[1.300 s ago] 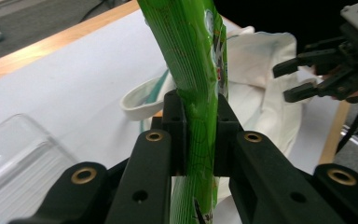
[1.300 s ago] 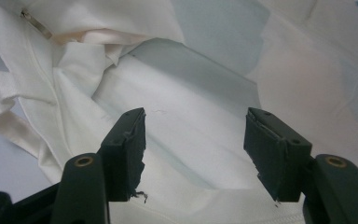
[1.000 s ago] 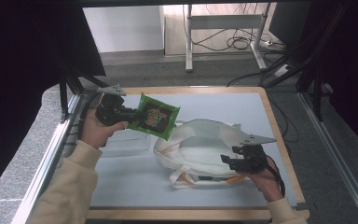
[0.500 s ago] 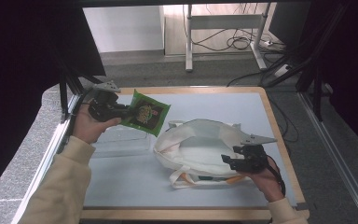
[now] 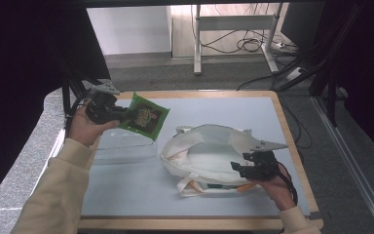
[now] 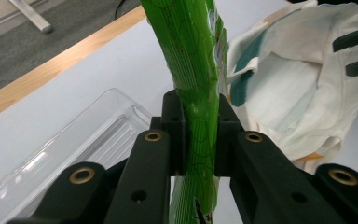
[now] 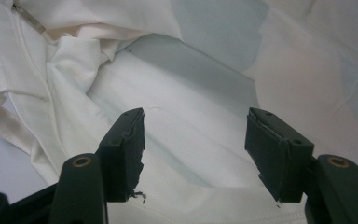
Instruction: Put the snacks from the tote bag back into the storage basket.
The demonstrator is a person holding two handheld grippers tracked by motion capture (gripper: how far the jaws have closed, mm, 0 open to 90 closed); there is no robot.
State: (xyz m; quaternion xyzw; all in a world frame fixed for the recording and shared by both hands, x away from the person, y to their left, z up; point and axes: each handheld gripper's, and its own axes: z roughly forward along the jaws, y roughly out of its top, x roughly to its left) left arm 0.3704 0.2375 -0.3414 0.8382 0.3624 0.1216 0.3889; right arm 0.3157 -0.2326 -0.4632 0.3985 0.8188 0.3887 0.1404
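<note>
On the blue worktop (image 5: 126, 195) the white bag (image 5: 209, 156) lies open; right tongs (image 7: 195, 149) spread at its mouth, likely to keep it open. Left tongs (image 6: 200, 135) pinch the green packet (image 5: 145, 117) above a clear tray (image 5: 121, 146).

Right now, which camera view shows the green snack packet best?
The high view: the green snack packet shows its printed face there, held over the table by the left gripper, beside the white bag. The left gripper view shows it edge-on, pinched between the pads. The right gripper view looks into the bag.
</note>
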